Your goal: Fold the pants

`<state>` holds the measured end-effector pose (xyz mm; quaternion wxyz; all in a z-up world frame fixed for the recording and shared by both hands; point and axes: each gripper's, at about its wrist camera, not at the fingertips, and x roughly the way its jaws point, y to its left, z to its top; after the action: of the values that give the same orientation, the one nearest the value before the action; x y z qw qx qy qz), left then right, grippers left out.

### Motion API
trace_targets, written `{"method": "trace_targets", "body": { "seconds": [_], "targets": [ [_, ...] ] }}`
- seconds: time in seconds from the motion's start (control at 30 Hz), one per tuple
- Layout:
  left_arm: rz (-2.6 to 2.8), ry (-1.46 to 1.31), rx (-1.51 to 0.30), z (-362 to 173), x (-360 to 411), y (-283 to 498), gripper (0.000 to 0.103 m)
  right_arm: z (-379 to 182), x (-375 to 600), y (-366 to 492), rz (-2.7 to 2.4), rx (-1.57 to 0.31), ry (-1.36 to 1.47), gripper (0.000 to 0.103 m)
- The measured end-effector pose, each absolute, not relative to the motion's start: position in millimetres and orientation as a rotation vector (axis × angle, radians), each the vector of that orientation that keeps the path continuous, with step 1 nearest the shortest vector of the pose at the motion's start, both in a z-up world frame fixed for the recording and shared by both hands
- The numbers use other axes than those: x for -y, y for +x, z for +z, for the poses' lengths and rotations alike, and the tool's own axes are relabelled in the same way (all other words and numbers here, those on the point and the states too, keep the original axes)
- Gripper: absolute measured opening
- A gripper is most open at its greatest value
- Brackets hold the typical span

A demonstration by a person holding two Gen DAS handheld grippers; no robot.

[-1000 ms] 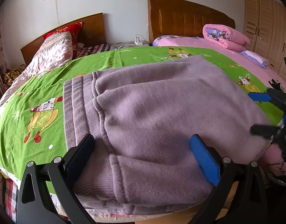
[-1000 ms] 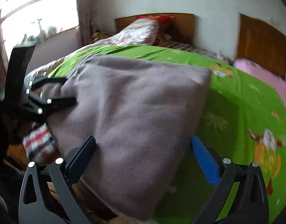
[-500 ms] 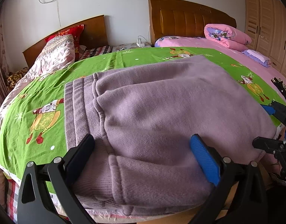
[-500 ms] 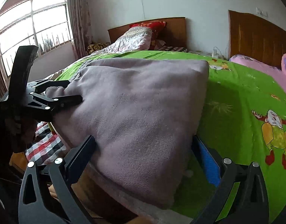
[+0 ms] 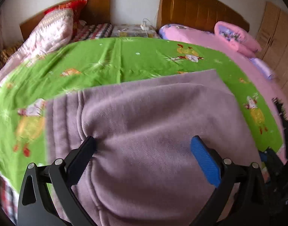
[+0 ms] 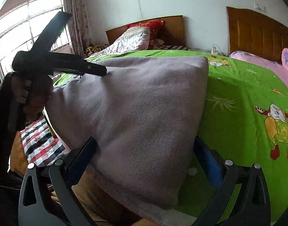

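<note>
The mauve pants point(image 5: 153, 131) are laid folded on the green cartoon-print sheet point(image 5: 110, 60) of the bed, at its near edge, with the ribbed waistband point(image 5: 63, 124) turned toward the left. The left claw point(image 5: 144, 150) is spread wide over the near part of the fabric — its black finger is pressed into the seam beside the waistband, while its blue pad point(image 5: 204, 158) lies on the cloth further right; nothing is pinched between them. In the right wrist view the pants point(image 6: 140, 109) are seen bulging up in a thick fold, and the right claw point(image 6: 144, 150) is likewise held open, its fingers set on either side of the near corner of the garment. Whether the blue finger there touches the cloth cannot be told, since that side is half hidden by the fold. The left claw point(image 6: 95, 70) is seen from the side in that view, resting on the far left part of the pants. A pink quilt point(image 5: 236, 37) is piled on the neighbouring bed, and a patterned pillow point(image 5: 55, 28) leans against the wooden headboard point(image 5: 98, 5).
</note>
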<state>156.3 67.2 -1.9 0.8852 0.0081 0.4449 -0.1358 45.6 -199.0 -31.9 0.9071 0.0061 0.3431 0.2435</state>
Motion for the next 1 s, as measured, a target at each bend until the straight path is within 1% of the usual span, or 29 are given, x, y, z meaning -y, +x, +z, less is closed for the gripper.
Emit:
{"method": "trace_targets", "body": {
  "seconds": [0.07, 0.13, 0.2, 0.27, 0.33, 0.37, 0.47, 0.53, 0.6, 0.7, 1.0],
  "targets": [
    [-0.297, -0.020, -0.891, 2.2, -73.4, 149.6, 0.101, -30.7, 199.1, 44.4, 0.501, -0.708, 0.008, 0.099],
    [-0.281, -0.065, -0.797, 17.7, -84.2, 127.3, 0.101, -21.2, 197.6, 38.4, 0.476, -0.678, -0.025, 0.099],
    [-0.232, -0.018, -0.690, 32.6, -87.8, 103.6, 0.101, -11.3, 197.3, 29.9, 0.455, -0.632, -0.053, 0.099],
    [-0.131, 0.051, -0.526, 47.4, -90.2, 65.8, 0.101, -2.5, 200.2, 20.0, 0.445, -0.588, -0.050, 0.099],
    [-0.047, 0.112, -0.392, 51.6, -89.5, 29.7, 0.102, 4.3, 206.1, 7.7, 0.437, -0.546, -0.031, 0.099],
    [-0.007, 0.139, -0.354, 51.8, -87.6, 16.3, 0.102, 5.7, 208.6, 2.9, 0.427, -0.531, -0.025, 0.099],
    [0.064, 0.162, -0.364, 45.9, -80.6, -0.1, 0.102, 8.4, 216.7, -16.2, 0.377, -0.490, -0.028, 0.099],
    [0.087, 0.098, -0.422, 35.5, -76.8, -5.0, 0.102, 11.1, 221.6, -31.4, 0.334, -0.451, -0.037, 0.099],
    [0.081, 0.027, -0.437, 24.7, -75.2, -12.4, 0.102, 16.0, 228.3, -43.8, 0.289, -0.416, -0.042, 0.099],
    [0.065, 0.035, -0.429, 17.0, -59.8, -21.1, 0.102, 24.0, 237.3, -57.6, 0.256, -0.366, -0.025, 0.099],
    [-0.018, 0.096, -0.389, 15.3, -32.8, -37.4, 0.102, 32.5, 250.8, -81.9, 0.217, -0.373, 0.017, 0.099]
  ]
}}
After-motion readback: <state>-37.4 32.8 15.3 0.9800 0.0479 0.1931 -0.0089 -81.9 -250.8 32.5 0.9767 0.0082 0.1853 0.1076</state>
